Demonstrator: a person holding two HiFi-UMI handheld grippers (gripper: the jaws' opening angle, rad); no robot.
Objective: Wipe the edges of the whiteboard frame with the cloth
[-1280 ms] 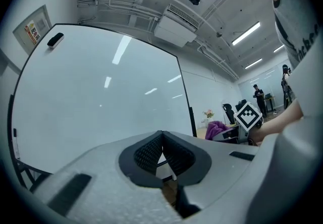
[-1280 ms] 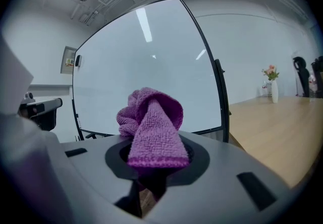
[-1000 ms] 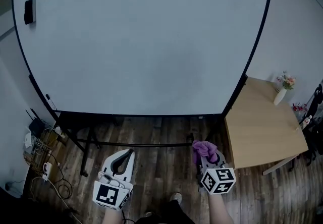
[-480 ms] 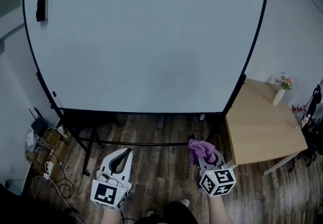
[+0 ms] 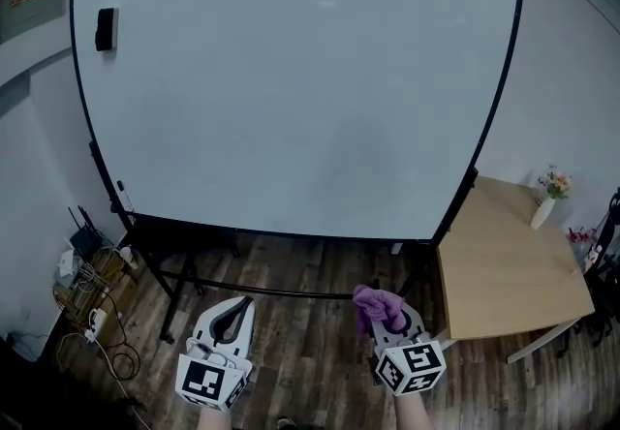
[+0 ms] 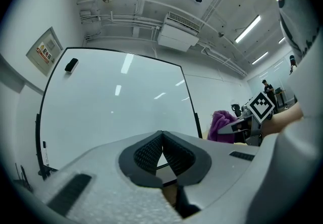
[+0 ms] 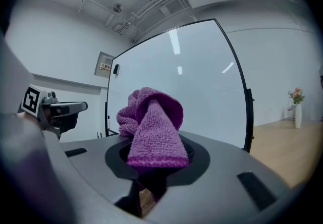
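Right gripper (image 5: 387, 318) clamping one purple cloth (image 5: 374, 300), left gripper (image 5: 244, 305) clenched empty, one whiteboard (image 5: 291, 89).

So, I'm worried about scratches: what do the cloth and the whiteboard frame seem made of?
The cloth looks like soft purple microfibre or terry: fuzzy looped pile. The whiteboard frame is a thin, dark, smooth strip, perhaps painted metal or plastic; I cannot tell which.

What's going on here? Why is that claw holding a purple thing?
A person is standing in front of a big whiteboard with a claw in each hand. The right claw is shut on a purple cloth. The left claw is shut with nothing in it. Both are held low, away from the board's black frame, so no wiping has started yet.
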